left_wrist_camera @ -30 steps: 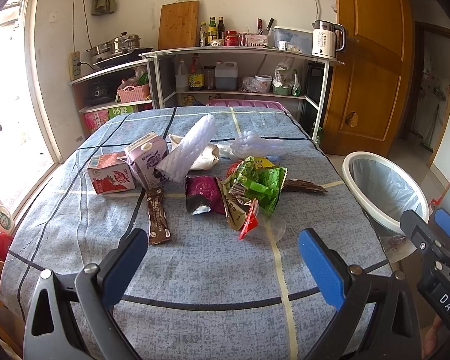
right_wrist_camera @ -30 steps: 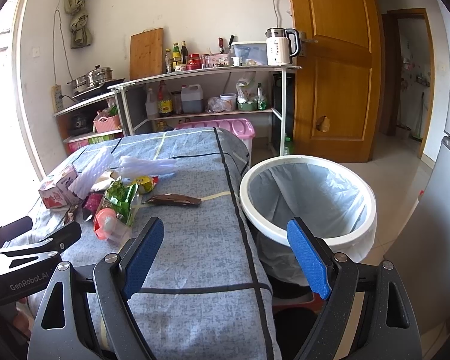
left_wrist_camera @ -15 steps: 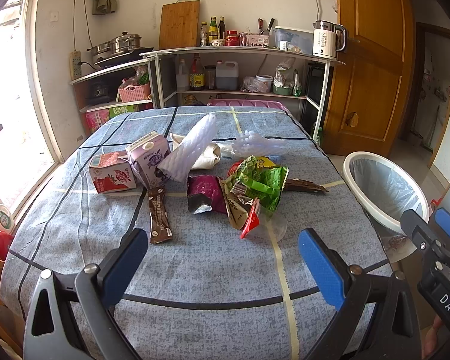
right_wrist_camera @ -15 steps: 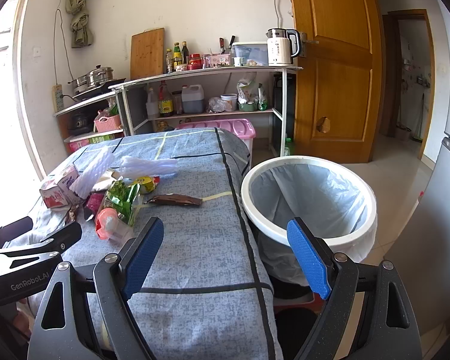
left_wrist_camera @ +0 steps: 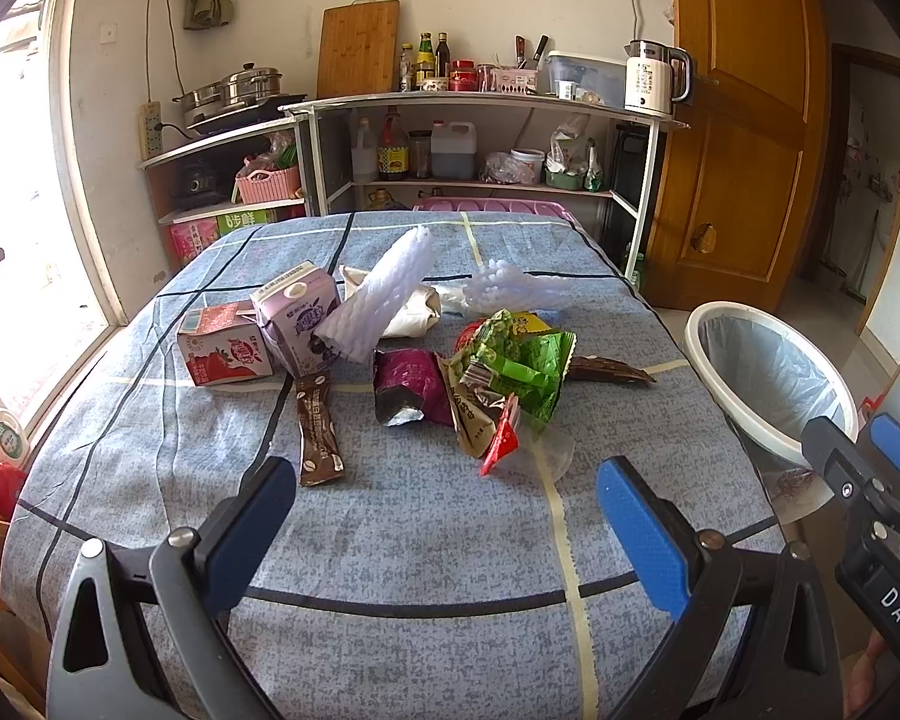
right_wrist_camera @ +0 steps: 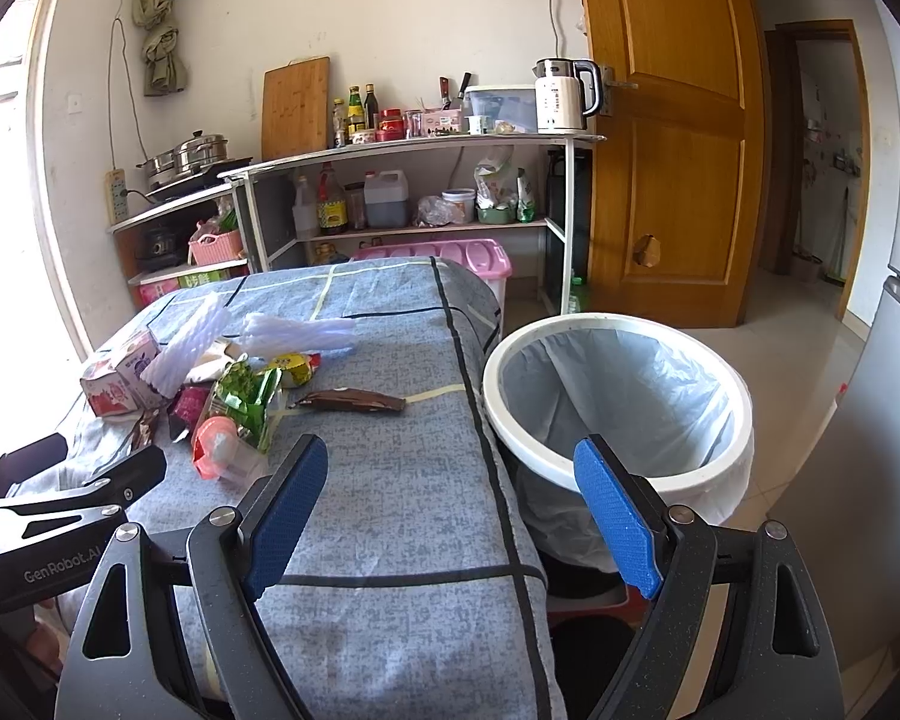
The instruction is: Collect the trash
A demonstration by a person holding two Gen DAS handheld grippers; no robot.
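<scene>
trash sits heaped mid-table on the blue checked cloth (left_wrist_camera: 426, 546) — red milk carton (left_wrist_camera: 225, 353) furthest left, purple carton (left_wrist_camera: 297, 315) touching it, brown sachet (left_wrist_camera: 318, 432) lying alone just in front, then the maroon wrapper (left_wrist_camera: 411, 384) and green wrapper (left_wrist_camera: 519, 363), with the lined bin (right_wrist_camera: 615, 399) off the table's right edge. the step in hand looks like a first reach; the lone sachet seems the cleanest pick, best pinched flat across its width. left gripper (left_wrist_camera: 444, 516) is spread wide, holding and touching nothing — right gripper (right_wrist_camera: 450, 504) likewise gapes empty, near the bin.
</scene>
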